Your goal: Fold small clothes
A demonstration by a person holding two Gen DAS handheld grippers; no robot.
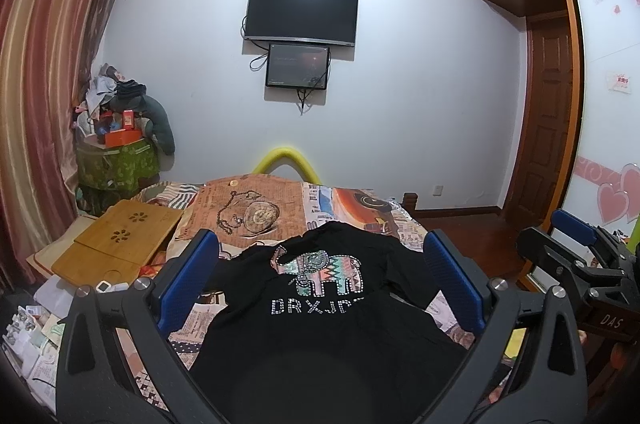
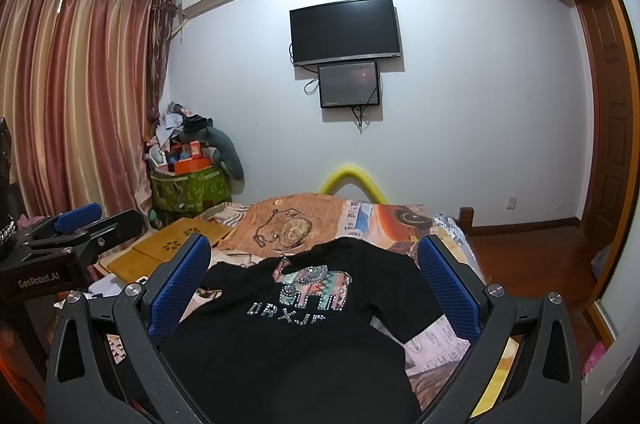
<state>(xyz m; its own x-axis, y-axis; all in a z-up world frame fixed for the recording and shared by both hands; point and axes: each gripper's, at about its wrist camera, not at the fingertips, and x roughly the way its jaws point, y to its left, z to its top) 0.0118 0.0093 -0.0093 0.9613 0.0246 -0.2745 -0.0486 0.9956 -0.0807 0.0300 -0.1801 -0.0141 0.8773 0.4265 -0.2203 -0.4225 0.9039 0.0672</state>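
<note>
Blue textured pads (image 1: 192, 276) line the fingers of the left gripper (image 1: 320, 280), and they stand wide apart with nothing between them but open air above the black T-shirt (image 1: 320, 324). The right gripper (image 2: 316, 284) matches it — blue pads (image 2: 180, 288) spread wide, clamped on nothing. Both tools are held level and side by side, pointing forward over the bed toward the far wall, each showing in the other's view at the frame edge: the right gripper at the right of the left wrist view, the left at the left of the right wrist view.

The T-shirt lies spread front-up on the patterned bedspread (image 1: 248, 207), its rhinestone elephant print (image 1: 326, 270) and lettering facing up, the hem end nearest the grippers and the neck farther off. A bamboo lap desk (image 1: 120, 244) lies on the bed's left side, apart from the shirt — beyond the bed, a dark television (image 1: 302, 13) hangs on the wall
</note>
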